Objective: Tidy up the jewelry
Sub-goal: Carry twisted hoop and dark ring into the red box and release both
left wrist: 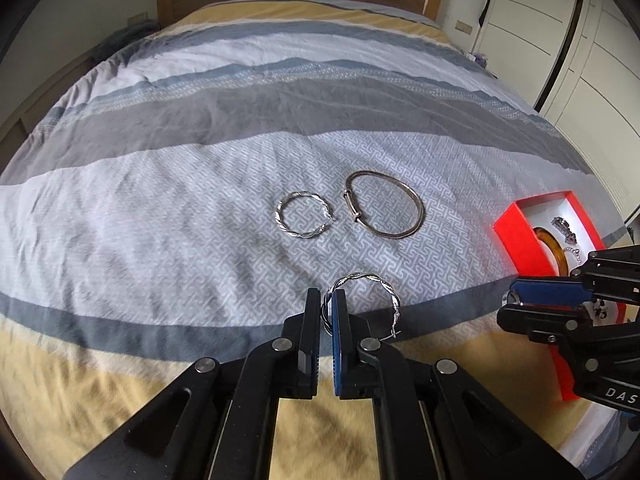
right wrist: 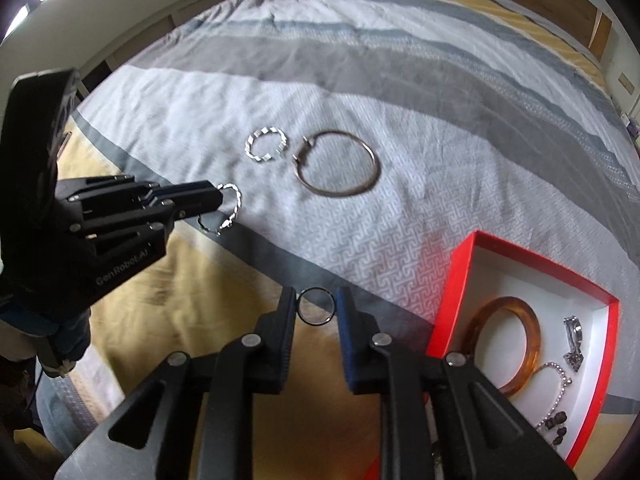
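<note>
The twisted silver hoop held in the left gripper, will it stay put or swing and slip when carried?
The twisted silver hoop looks rigid: it keeps its round shape while pinched at one edge by the left gripper. It is probably light, being thin wire. With most of the loop hanging outside the shut pads, it could pivot or slip on a quick move.

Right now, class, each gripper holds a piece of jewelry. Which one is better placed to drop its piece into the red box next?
Right. The right gripper, pinching the small ring, sits beside the red box. The left gripper, holding a twisted hoop, is farther away, with the right gripper between.
</note>
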Available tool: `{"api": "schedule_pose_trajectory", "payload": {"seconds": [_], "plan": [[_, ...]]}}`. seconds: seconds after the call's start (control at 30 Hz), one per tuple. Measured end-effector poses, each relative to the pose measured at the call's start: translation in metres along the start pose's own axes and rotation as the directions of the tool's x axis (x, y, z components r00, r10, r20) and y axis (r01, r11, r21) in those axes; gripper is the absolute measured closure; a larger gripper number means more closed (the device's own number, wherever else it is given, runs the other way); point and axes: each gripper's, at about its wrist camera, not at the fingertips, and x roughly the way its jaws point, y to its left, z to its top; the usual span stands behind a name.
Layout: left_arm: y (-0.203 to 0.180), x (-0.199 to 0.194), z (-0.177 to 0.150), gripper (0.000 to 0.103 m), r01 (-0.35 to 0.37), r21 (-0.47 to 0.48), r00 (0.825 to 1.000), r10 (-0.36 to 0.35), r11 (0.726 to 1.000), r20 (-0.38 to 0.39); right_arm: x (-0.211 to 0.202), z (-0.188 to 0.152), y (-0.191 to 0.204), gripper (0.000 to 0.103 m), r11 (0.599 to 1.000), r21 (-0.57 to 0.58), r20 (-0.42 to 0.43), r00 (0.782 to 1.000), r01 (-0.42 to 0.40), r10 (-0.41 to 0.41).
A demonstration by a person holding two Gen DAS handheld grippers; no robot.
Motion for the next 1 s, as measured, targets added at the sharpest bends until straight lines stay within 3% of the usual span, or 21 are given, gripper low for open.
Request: {"api": "schedule_pose_trajectory", "payload": {"seconds": [0.3, 0.57, 1.0], "plan": [[-0.007, -0.041, 0.001, 0.098, -0.033, 0.006, 0.999, 0.032, 0.999, 0.043, -0.043, -0.009, 0.01, 0.084, 1.0, 0.008, 0.068, 0.998, -0.007, 0.006], [-0.037, -0.073, 0.008, 0.098, -0.029, 0.04, 0.996, 0.025, 0.999, 0.091, -0.084, -0.029, -0.002, 0.084, 0.999, 0.045, 0.123, 0.992, 0.022, -0.027], [-0.13, -0.077, 0.02, 0.098, 0.05, 0.154, 0.992, -0.066, 0.987, 0.105, -0.15, -0.083, -0.104, 0.084, 0.966, 0.222, 0.173, 0.97, 0.132, -0.172]]}}
